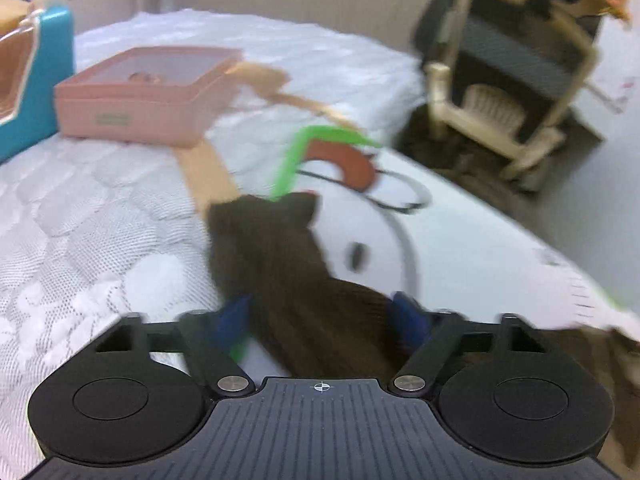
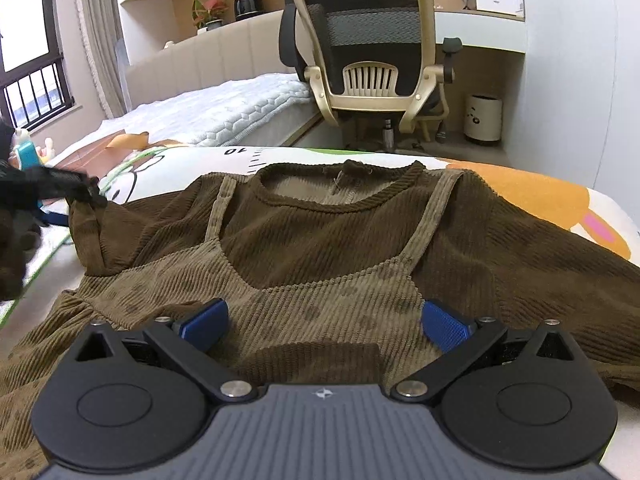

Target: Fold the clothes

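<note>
The brown top (image 2: 340,240) lies face-up, collar away, on the cartoon-print mat (image 2: 540,196) on the bed. The left gripper (image 1: 320,316), blurred, looks to pinch the sleeve (image 1: 280,248) at the mat's left edge, apparently the sleeve fold; the right gripper (image 2: 324,324) hangs spread above the chest. Next, I judge, the sleeve must be carried inward across the chest.

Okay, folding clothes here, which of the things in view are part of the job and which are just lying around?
Part of the job:
brown corduroy garment
left gripper, closed on a piece of the garment
right gripper, open above it
cartoon-print mat it lies on

Just lying about:
pink box
office chair
teal toy
white bin
</note>
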A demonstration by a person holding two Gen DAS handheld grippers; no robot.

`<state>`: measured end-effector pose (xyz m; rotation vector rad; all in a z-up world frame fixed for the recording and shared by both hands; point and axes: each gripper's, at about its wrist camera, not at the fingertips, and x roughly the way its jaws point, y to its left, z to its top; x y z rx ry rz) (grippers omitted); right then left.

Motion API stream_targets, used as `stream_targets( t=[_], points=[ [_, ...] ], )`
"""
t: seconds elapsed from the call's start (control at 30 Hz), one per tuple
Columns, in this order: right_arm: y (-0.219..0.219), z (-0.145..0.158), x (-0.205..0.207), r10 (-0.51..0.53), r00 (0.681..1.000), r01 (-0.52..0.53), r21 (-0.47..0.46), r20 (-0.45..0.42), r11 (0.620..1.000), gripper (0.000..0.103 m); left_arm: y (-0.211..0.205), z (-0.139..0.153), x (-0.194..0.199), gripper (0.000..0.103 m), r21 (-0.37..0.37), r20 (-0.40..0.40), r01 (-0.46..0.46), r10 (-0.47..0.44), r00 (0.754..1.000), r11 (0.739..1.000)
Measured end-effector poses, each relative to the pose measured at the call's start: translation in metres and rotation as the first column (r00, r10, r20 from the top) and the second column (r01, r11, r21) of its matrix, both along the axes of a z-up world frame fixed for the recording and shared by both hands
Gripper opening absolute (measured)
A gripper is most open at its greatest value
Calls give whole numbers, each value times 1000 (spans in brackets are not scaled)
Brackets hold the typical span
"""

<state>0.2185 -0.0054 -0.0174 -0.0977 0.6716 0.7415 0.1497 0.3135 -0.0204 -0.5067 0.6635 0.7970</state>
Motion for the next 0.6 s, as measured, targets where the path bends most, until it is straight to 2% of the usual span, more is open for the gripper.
stream_targets(
  t=[0.03,0.07,0.1,0.17,0.2,0.23,0.3,0.37,0.4,0.43,0.47,0.5,0.57,0.6],
  points=[
    [-2,0,0,-5,1000,5,10,-1,1000,103,0,-1,-1,39,38,3,7,-7,1000,999],
    [-4,0,1,-11,1000,11,24,-3,1000,103,-4,1,-2,23,97,9,25,-26,1000,995],
    [-6,0,2,-15,1000,15,40,-8,999,103,-10,5,-4,13,152,17,47,-50,999,987],
    [-12,0,6,-14,1000,16,83,-26,996,103,-30,26,-9,12,262,53,117,-135,989,958],
    [-16,1,7,-18,999,21,106,-29,994,103,-44,41,-9,12,322,82,162,-198,977,933],
    [-19,2,7,-22,999,26,130,-29,991,103,-60,56,-9,12,360,112,212,-267,957,909],
    [-27,9,4,-45,999,42,162,16,986,103,-91,85,-5,12,387,180,321,-412,893,864],
    [-38,20,0,-83,994,70,169,74,983,103,-119,98,5,13,345,228,470,-558,798,813],
    [-44,25,-2,-102,990,85,172,96,981,103,-131,102,11,27,311,253,549,-624,739,776],
    [-50,30,-3,-115,987,96,166,111,981,103,-143,102,18,40,269,275,630,-685,674,728],
    [-55,36,-4,-127,984,107,158,125,982,103,-155,96,24,72,215,289,708,-736,612,673],
    [-60,41,-5,-138,981,117,150,139,982,103,-166,88,28,89,177,283,758,-770,572,628],
    [-64,50,-8,-150,972,133,105,178,986,103,-184,72,30,90,133,227,812,-815,533,568],
    [-63,53,-9,-145,972,131,82,188,988,101,-189,64,28,90,120,181,825,-829,529,552]
  ],
)
